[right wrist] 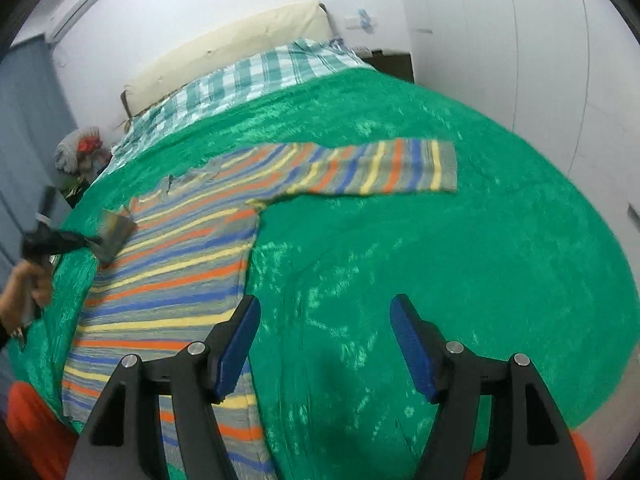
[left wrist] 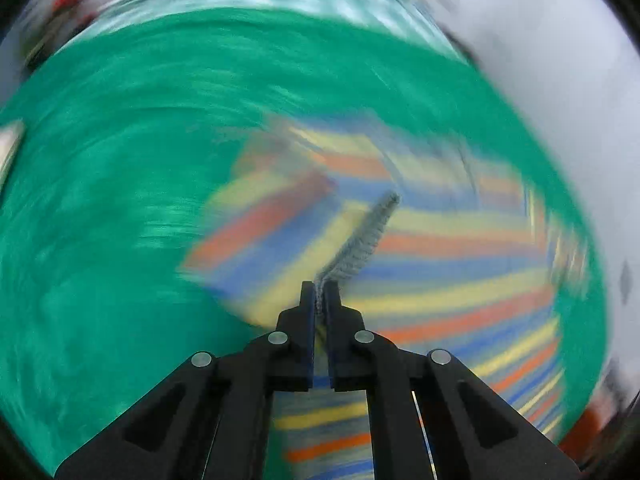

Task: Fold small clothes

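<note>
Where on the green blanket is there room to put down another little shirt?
The green blanket lies bare below the striped sweater's outstretched sleeve and to the right of its body, under the open right gripper. The left side is crowded: the striped sweater covers it, and the left gripper pinches its cuff there.

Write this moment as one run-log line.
left hand-held gripper: shut on sleeve cuff | right hand-held gripper: open, empty | striped sweater: flat on green blanket
</note>
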The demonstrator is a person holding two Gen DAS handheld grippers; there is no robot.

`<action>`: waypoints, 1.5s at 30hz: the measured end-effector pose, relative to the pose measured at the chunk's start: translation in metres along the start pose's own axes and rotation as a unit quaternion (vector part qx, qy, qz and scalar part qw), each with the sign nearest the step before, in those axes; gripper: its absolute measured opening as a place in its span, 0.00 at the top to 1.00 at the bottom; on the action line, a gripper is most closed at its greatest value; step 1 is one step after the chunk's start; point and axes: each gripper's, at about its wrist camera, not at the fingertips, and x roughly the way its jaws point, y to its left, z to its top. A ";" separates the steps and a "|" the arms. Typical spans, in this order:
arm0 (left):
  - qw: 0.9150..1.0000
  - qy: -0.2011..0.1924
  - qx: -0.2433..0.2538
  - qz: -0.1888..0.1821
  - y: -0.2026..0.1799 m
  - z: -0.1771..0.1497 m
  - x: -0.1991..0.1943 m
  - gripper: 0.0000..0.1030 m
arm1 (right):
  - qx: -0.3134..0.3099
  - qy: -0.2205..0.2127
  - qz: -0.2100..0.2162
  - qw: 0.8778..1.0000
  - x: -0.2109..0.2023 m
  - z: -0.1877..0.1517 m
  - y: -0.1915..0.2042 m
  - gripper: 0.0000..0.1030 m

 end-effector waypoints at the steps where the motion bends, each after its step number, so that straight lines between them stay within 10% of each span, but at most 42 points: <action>1: 0.999 -0.016 -0.040 0.012 0.027 0.007 -0.013 0.97 | -0.003 0.004 0.002 1.000 0.004 -0.001 0.001 0.35; 7: 0.973 -0.023 -0.197 0.113 0.167 -0.005 -0.036 0.97 | -0.002 0.027 0.000 1.000 0.010 -0.007 -0.002 0.35; 10: 0.973 -0.006 -0.220 0.065 0.178 -0.018 -0.027 0.96 | -0.004 0.032 -0.003 0.999 0.013 -0.007 -0.001 0.35; 11: 0.975 -0.005 -0.216 0.045 0.173 -0.021 -0.024 0.88 | -0.006 0.033 -0.004 0.999 0.015 -0.006 -0.001 0.35; 14: 0.982 0.003 -0.185 -0.025 0.141 -0.022 -0.015 0.16 | -0.011 0.043 -0.010 0.999 0.020 -0.006 0.001 0.35; 15: 0.983 0.000 -0.178 -0.044 0.129 -0.021 -0.014 0.12 | -0.012 0.047 -0.011 0.999 0.021 -0.007 0.001 0.35; 20: 0.986 0.041 -0.139 -0.079 0.084 0.005 0.026 0.21 | -0.030 0.060 -0.014 0.998 0.030 -0.009 0.008 0.35; 25: 0.991 0.119 -0.058 -0.007 0.051 -0.002 0.049 0.95 | -0.034 0.070 -0.019 0.997 0.037 -0.011 0.010 0.35; 40: 0.989 0.020 -0.143 0.041 0.123 0.007 -0.014 0.95 | -0.055 0.084 -0.015 0.995 0.041 -0.015 0.017 0.35; 45: 0.959 -0.035 -0.269 0.085 0.176 0.002 -0.021 0.96 | -0.056 0.090 -0.016 0.994 0.044 -0.016 0.018 0.35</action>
